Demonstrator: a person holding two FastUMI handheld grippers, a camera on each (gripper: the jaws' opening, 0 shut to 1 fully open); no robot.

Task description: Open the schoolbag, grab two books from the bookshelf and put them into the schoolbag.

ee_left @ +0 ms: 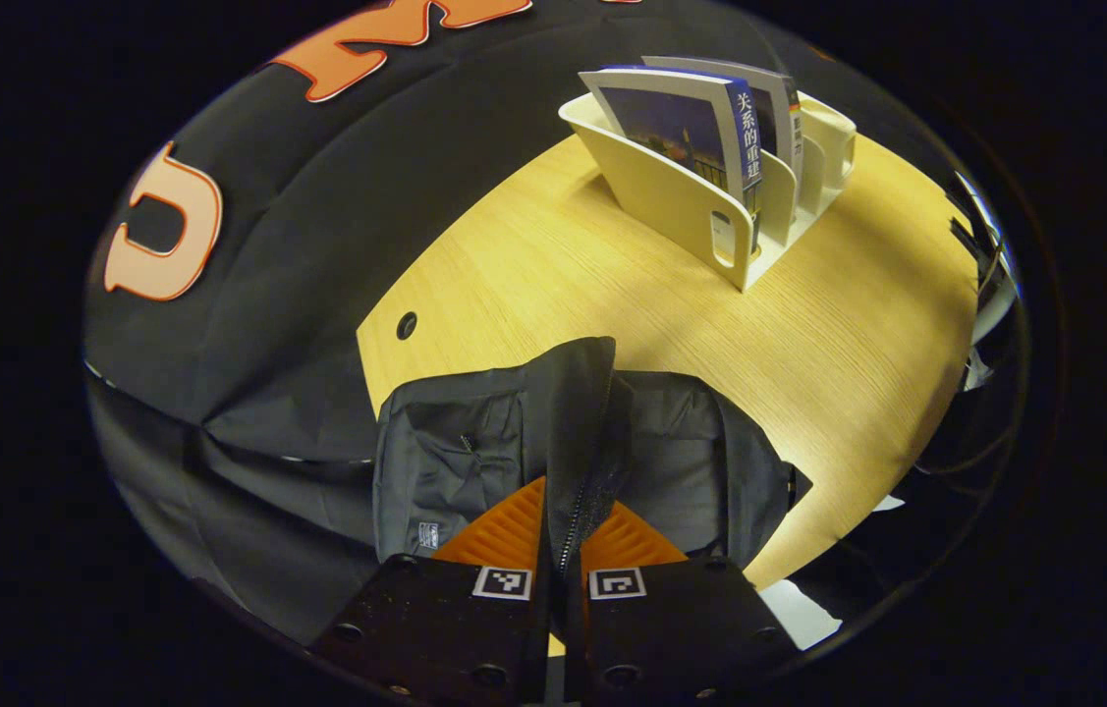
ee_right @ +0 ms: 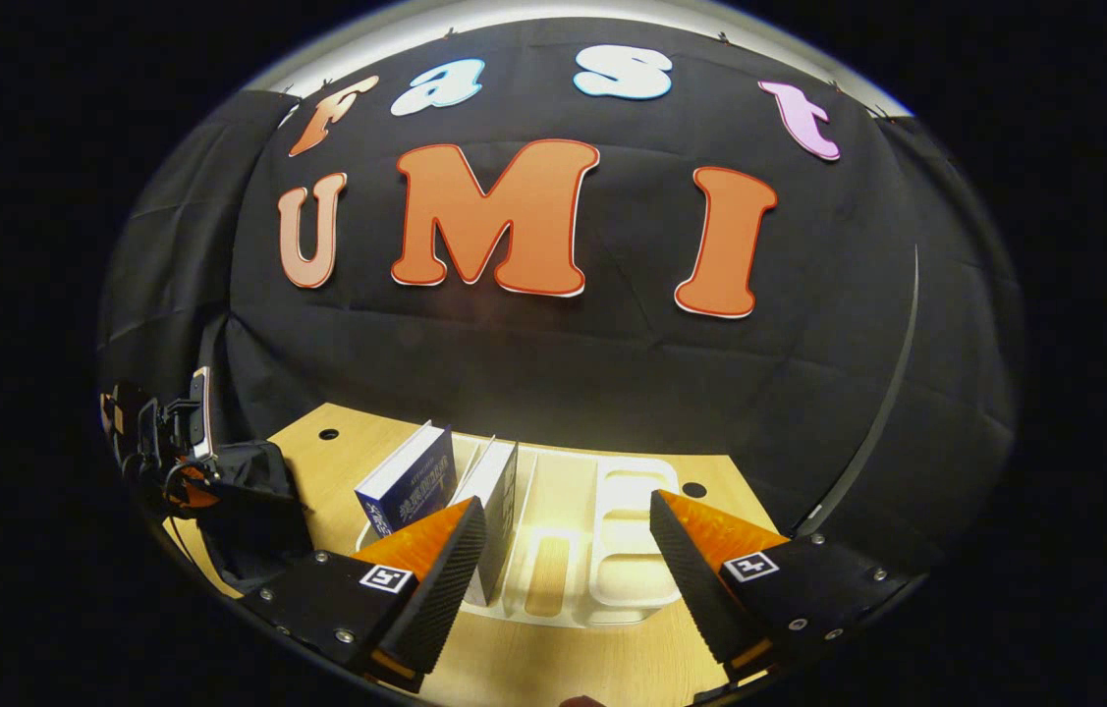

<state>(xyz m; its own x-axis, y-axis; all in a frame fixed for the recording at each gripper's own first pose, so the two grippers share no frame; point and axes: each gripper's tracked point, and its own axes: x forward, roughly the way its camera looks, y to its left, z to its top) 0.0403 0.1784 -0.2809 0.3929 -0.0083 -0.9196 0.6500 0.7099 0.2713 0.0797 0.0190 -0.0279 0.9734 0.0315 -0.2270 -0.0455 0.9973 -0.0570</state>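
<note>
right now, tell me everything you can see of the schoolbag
The schoolbag is dark grey to black, of soft fabric by the look, and lies on the wooden table at its near edge, apart from the cream bookshelf. A small label sits low on its front panel. A zippered flap stands up in the middle, pinched between the fingers of the left tool. In the right gripper view the bag sits at the table's left end.

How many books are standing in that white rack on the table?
2. Both stand in the bookshelf: a blue-covered book in the front slot and a second book in the slot behind it. None seems hidden.
</note>
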